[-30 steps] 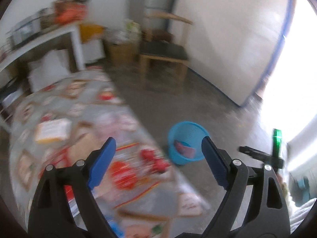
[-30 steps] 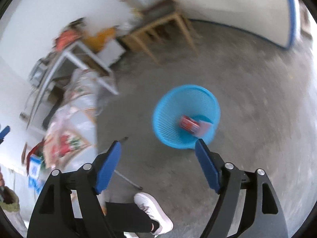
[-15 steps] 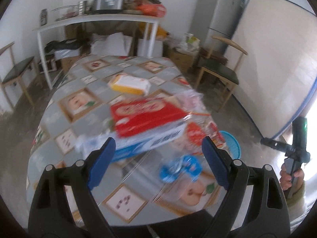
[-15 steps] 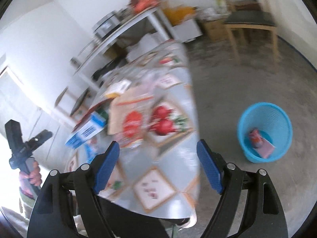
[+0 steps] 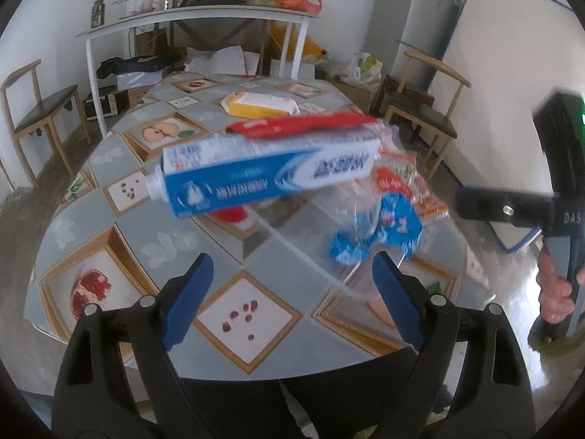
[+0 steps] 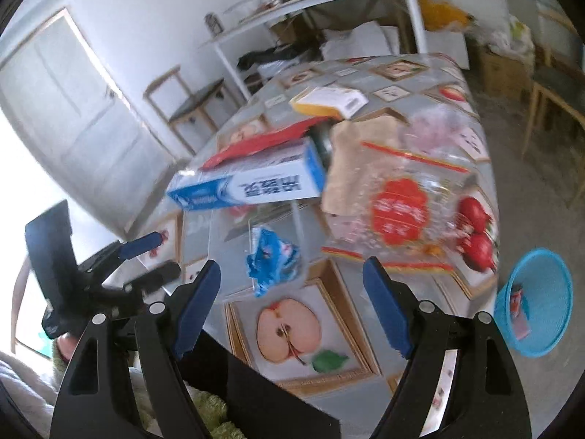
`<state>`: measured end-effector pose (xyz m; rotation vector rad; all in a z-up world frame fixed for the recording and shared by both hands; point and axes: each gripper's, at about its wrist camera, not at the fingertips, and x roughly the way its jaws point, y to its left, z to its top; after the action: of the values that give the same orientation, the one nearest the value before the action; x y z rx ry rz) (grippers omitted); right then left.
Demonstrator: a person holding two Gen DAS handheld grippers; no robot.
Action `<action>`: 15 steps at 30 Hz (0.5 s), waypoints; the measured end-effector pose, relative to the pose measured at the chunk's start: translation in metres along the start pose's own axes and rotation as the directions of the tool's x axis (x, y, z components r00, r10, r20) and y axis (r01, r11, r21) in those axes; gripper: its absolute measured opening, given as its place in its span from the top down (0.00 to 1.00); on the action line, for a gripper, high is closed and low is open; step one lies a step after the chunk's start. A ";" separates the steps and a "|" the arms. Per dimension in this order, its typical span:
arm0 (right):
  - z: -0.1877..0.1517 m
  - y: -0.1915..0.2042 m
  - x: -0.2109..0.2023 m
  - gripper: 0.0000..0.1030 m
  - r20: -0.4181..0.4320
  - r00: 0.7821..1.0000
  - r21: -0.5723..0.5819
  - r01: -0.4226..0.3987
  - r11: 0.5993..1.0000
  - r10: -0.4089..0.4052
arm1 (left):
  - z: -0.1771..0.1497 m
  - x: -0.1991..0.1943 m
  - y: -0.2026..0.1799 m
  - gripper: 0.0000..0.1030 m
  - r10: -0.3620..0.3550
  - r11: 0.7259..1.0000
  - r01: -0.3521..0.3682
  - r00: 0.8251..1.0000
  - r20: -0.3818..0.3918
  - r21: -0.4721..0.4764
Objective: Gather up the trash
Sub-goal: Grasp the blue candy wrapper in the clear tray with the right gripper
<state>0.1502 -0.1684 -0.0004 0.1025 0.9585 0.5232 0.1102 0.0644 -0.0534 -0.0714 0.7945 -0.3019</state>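
Trash lies on a table (image 5: 172,241) (image 6: 431,285) with a fruit-pattern cloth. A blue-and-white toothpaste box (image 5: 270,179) (image 6: 248,186) rests under a flat red pack (image 5: 303,124) (image 6: 256,142). A crumpled blue wrapper (image 5: 380,234) (image 6: 272,256) lies nearer me, beside a clear bag with red print (image 6: 398,208) (image 5: 409,183). A yellow-and-white box (image 5: 263,104) (image 6: 329,100) sits farther back. My left gripper (image 5: 292,292) is open over the table's near edge. My right gripper (image 6: 292,296) is open, just short of the blue wrapper. Neither holds anything.
A blue basket (image 6: 537,303) with some trash inside stands on the floor right of the table. Wooden chairs (image 5: 424,109) (image 5: 40,109) flank the table. A white shelf table (image 5: 197,22) with pots stands at the back wall. A hand (image 5: 555,289) grips the other tool's handle.
Both grippers swung away from the blue basket on the floor to face the table's trash. The toothpaste box and blue wrapper now loom closer. Both stayed open and empty.
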 end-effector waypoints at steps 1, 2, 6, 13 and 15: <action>0.002 0.006 0.004 0.24 -0.005 1.000 -0.021 0.025 0.999 -0.025 | -0.002 0.001 -0.001 0.18 -0.002 1.000 0.002 1.000 0.000 0.004; 0.005 0.009 0.009 0.24 -0.010 0.999 -0.035 0.039 0.999 -0.039 | -0.004 0.003 -0.001 0.18 -0.007 1.000 0.007 1.000 0.001 0.006; 0.012 0.022 0.028 0.24 -0.028 0.994 -0.105 0.105 0.989 -0.108 | -0.008 0.008 -0.001 0.18 -0.032 0.999 0.032 0.999 -0.009 -0.004; 0.017 0.028 0.054 0.35 -0.079 0.980 -0.161 0.166 0.973 -0.180 | -0.011 0.013 0.005 0.18 -0.061 0.997 0.061 0.998 0.000 -0.039; 0.017 0.030 0.058 0.42 -0.091 0.975 -0.179 0.185 0.966 -0.203 | -0.011 0.015 0.008 0.18 -0.065 0.997 0.065 0.998 -0.001 -0.044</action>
<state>0.1795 -0.1120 -0.0249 -0.1742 1.0141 0.4298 0.1141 0.0680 -0.0726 -0.1381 0.8027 -0.3459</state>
